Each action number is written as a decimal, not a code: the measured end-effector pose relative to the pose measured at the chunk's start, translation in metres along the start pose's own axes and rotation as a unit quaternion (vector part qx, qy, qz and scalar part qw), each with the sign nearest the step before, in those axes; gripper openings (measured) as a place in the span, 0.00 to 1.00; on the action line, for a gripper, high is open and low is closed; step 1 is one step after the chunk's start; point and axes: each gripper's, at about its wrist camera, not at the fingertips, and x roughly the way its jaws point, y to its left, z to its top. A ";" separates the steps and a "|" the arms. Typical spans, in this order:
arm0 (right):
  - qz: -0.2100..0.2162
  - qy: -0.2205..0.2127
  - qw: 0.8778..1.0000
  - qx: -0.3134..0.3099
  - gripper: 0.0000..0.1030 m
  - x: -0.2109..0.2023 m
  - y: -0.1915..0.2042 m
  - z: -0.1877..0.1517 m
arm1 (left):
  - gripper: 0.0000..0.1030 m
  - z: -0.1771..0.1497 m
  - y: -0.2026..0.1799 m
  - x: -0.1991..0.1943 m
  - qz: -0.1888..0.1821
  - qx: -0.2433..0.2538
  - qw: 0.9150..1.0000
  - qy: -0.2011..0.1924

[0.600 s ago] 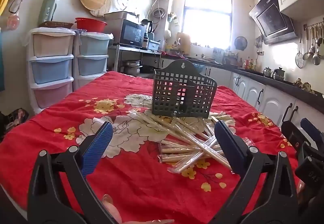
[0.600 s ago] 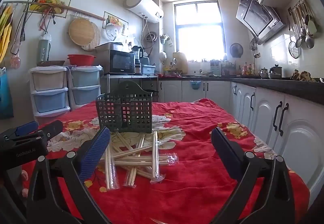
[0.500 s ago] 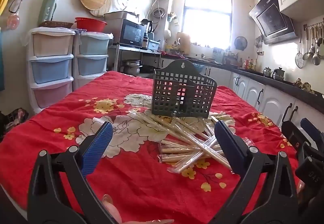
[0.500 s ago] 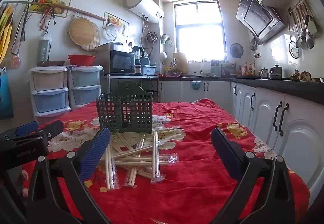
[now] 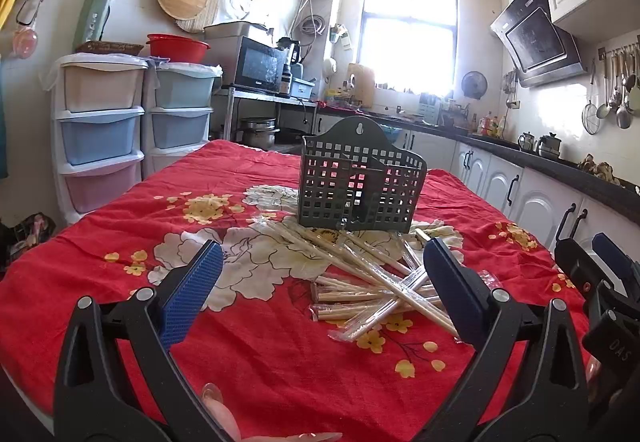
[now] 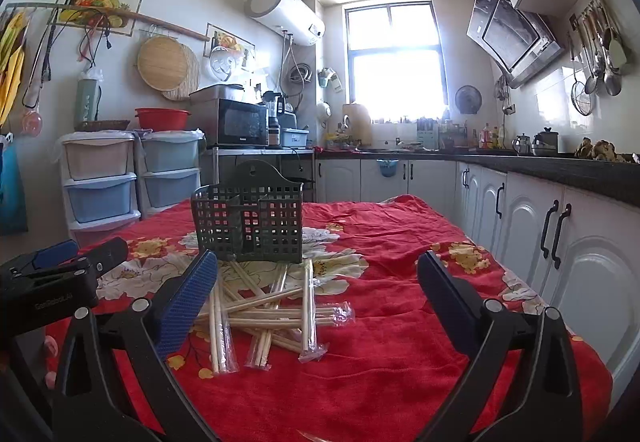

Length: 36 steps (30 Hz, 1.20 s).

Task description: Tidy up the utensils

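We see nothing shifted from a moment ago: our left tool (image 5: 320, 286) and right tool (image 6: 316, 286) both hover released, the wrapped chopsticks (image 6: 272, 316) lie heaped on the desk (image 6: 400, 362) just before the empty mesh caddy (image 6: 248, 218), so sorting has not begun

A home kitchen, lived-in and sunlit. White base cabinets (image 6: 520, 210) run under a dark countertop (image 6: 560, 166) along the right wall, with a slanted range hood (image 6: 516, 38) above. Ladles and strainers (image 6: 600, 54) hang from a wall rail. A bright window (image 6: 396, 58) fills the far wall, with a cylindrical white water heater (image 6: 284, 12) mounted high beside it. On the left, a microwave (image 6: 236, 122) sits on a metal rack, next to stacked plastic drawers (image 6: 100, 178) topped by a red basin (image 6: 162, 118). A table wears a red floral cloth (image 6: 400, 242).
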 end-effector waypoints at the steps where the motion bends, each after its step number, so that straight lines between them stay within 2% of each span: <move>1: -0.001 -0.001 1.000 -0.001 0.94 0.001 0.000 -0.002 | 0.90 0.000 0.000 0.000 0.001 0.000 1.000 0.000; 36: -0.003 0.003 1.000 0.001 0.94 0.004 -0.002 -0.003 | 0.90 0.000 -0.004 0.001 0.000 0.000 1.000 0.001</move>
